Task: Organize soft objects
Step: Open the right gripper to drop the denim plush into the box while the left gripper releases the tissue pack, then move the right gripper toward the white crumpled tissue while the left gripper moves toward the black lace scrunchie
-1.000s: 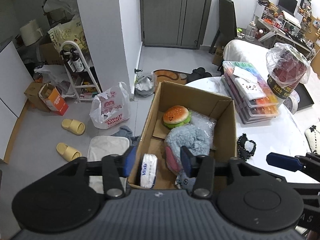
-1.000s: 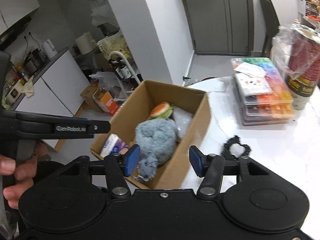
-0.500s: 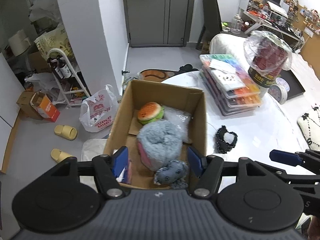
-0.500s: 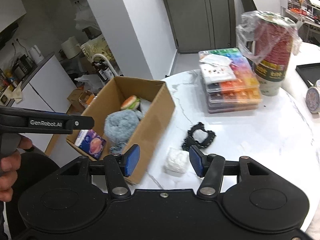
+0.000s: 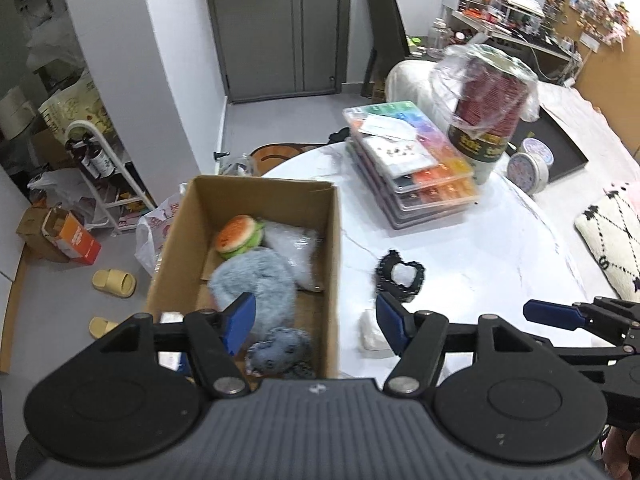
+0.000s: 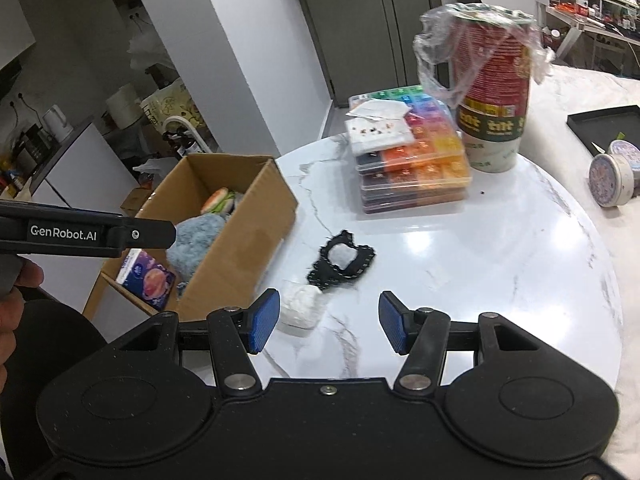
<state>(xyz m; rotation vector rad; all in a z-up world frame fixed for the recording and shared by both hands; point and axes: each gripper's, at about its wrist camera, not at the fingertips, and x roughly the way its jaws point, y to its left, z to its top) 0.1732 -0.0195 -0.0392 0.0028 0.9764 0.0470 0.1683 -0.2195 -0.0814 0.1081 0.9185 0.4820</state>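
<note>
Cardboard box [image 5: 256,248] stands open at the left edge of a round white marble table [image 5: 500,256], overhanging the floor. Inside it, from the far end to the near end, lie a burger-shaped plush [image 5: 238,236], a clear crinkled bag [image 5: 298,248], a fluffy grey-blue plush [image 5: 260,280] and a small grey patterned soft item [image 5: 280,350]. From the right wrist view, a purple printed packet [image 6: 148,280] also sits in the near left corner of the box.

The left tool [image 5: 314,322] hangs above the near right wall of the box, its blue pads well apart with nothing between them; its jaws have just been opening.

Just right of the box, on the table, lies a small white soft lump [image 6: 300,310]. Touching its far side is a black lacy piece [image 6: 344,260] with a white centre.

The right tool [image 6: 326,322] hovers over the table near these two, its pads moderately apart and holding nothing; the white lump sits just beyond its left pad.

Farther back are stacked clear boxes [image 6: 416,160] of coloured beads and a tall red can [image 6: 494,92] under a plastic bag.
</note>
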